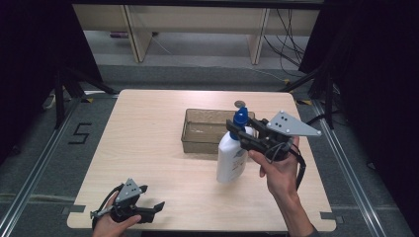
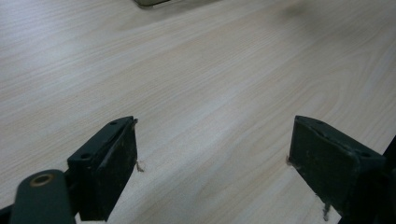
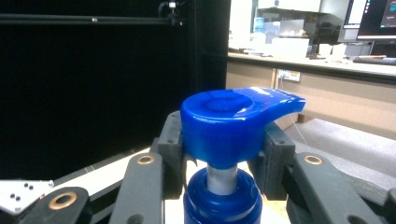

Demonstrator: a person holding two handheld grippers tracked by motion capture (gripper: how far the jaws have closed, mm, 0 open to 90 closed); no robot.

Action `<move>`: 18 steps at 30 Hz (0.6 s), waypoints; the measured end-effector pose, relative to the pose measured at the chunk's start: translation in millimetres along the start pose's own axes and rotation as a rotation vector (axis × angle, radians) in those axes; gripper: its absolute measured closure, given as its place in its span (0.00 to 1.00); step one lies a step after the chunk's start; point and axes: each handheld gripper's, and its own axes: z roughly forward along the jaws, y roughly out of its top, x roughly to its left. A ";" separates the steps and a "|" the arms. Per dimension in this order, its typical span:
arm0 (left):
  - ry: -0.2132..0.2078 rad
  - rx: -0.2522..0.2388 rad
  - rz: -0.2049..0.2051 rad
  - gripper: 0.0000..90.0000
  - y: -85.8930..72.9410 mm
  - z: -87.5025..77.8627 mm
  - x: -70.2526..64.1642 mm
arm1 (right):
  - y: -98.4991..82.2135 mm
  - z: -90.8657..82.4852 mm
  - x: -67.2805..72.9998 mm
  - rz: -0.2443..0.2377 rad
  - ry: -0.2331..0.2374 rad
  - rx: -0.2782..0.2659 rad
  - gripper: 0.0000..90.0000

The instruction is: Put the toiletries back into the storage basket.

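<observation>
Pale wood forms the table (image 1: 148, 148), on which a clear rectangular tray (image 1: 190, 136) is set toward the far side. Just in front of the tray's right end, a white pump bottle (image 1: 231, 160) is stood upright. Its blue pump head (image 3: 233, 123) is clamped between the jaws of the right gripper (image 1: 242, 134). The left gripper (image 2: 212, 161) is held low at the near left edge, jaws spread wide over bare wood.
</observation>
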 end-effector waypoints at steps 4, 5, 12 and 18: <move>-0.002 -0.001 0.001 0.16 0.1 -0.4 0.1 | 8.8 1.2 -1.6 0.003 0.007 -0.008 0.67; 0.003 0.003 0.000 0.16 0.1 -0.7 -0.3 | 10.3 2.2 -1.0 0.011 0.016 -0.014 0.67; 0.003 0.001 -0.002 0.16 0.2 -0.5 -0.5 | 26.0 3.9 -2.6 -0.005 0.013 -0.019 0.67; 0.000 -0.005 -0.004 0.16 0.1 -0.1 -0.5 | 36.8 6.6 -5.5 -0.001 0.012 -0.020 0.68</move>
